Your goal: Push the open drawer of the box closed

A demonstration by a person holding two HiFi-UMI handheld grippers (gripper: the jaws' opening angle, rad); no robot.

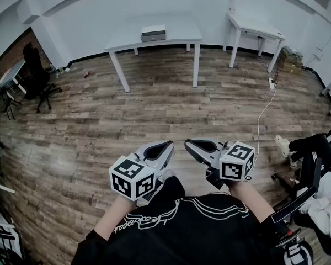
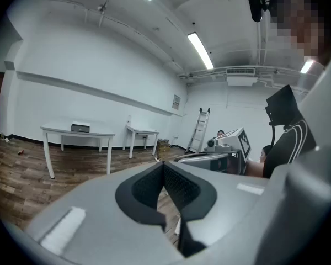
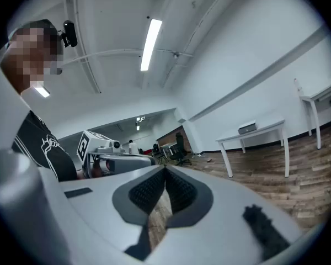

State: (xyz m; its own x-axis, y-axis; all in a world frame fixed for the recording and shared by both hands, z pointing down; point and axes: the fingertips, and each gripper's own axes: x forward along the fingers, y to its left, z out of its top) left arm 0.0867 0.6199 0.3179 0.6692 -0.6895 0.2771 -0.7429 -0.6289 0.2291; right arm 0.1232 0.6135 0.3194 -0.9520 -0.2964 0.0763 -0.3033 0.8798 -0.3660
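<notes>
Close against the person's black shirt [image 1: 176, 231], well apart from the white table [image 1: 179, 35], the left gripper [image 1: 169, 145] tips slightly down and the right gripper [image 1: 188, 143] lies level. Each has its jaws pressed together on nothing. The box [image 1: 153, 33] sits on that table, its drawer too small to read.

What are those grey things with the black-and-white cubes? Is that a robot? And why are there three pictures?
No robot here: a person holds two grabbing tools. The left gripper and the right gripper each carry a patterned cube, which is part of the tool. The head view comes from a camera on the person's head, looking down at the wooden floor. The other two pictures come from small cameras riding on each tool, looking along its fingers. Both pairs of fingers are pressed together with nothing between them. Far across the room stands a white table with a small box on it, and nothing touches it.
</notes>
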